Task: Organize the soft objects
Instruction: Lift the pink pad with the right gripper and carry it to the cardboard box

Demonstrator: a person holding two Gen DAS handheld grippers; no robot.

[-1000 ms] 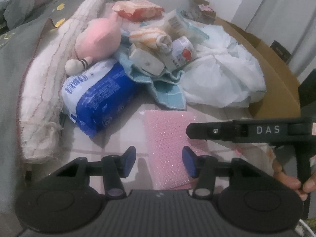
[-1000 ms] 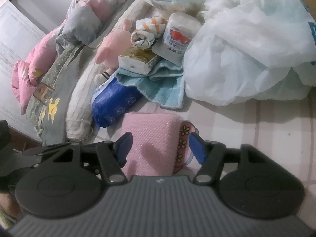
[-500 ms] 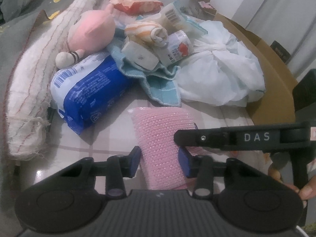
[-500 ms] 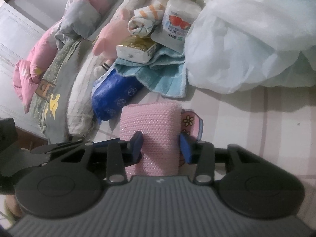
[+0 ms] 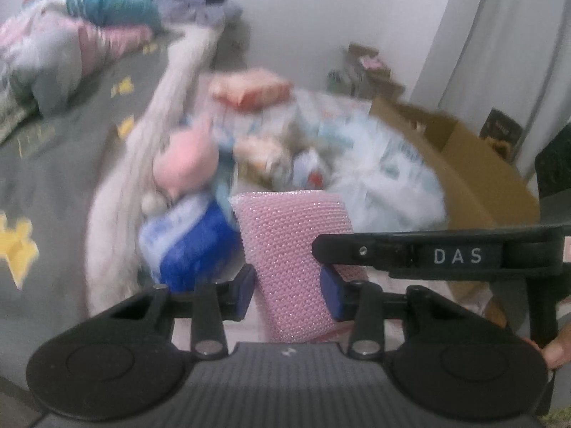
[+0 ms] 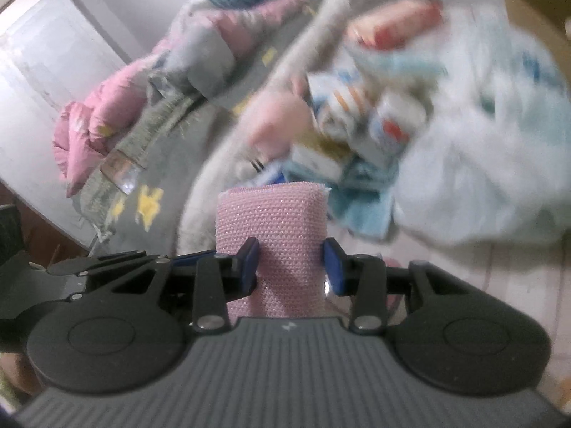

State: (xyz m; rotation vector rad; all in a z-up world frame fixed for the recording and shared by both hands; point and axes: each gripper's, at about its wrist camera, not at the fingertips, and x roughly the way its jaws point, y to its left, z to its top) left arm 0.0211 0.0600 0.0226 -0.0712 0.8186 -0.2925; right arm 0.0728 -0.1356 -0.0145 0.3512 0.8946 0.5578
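Both tongs grip the same thing: left tongs (image 5: 288, 289) and right tongs (image 6: 291, 267) are each pinched on the pink knit sponge (image 5: 292, 249), blue pads pressing its sides, w/ the sponge standing up between them in front of the pile. From my right wrist cam the sponge (image 6: 273, 232) fills the gap between the pads. Right tool's arm marked DAS crosses the left view at right.

Behind it (bkgd is badly blurred) I make out a pink plush (image 5: 185, 164), a blue pack (image 5: 192, 249) just left of the sponge, a white plastic bag (image 6: 481, 164), a light-blue towel (image 6: 364, 210) and a cardboard box (image 5: 478, 178) at right. Grey blanket (image 5: 64, 164) w/ yellow marks lies far left.
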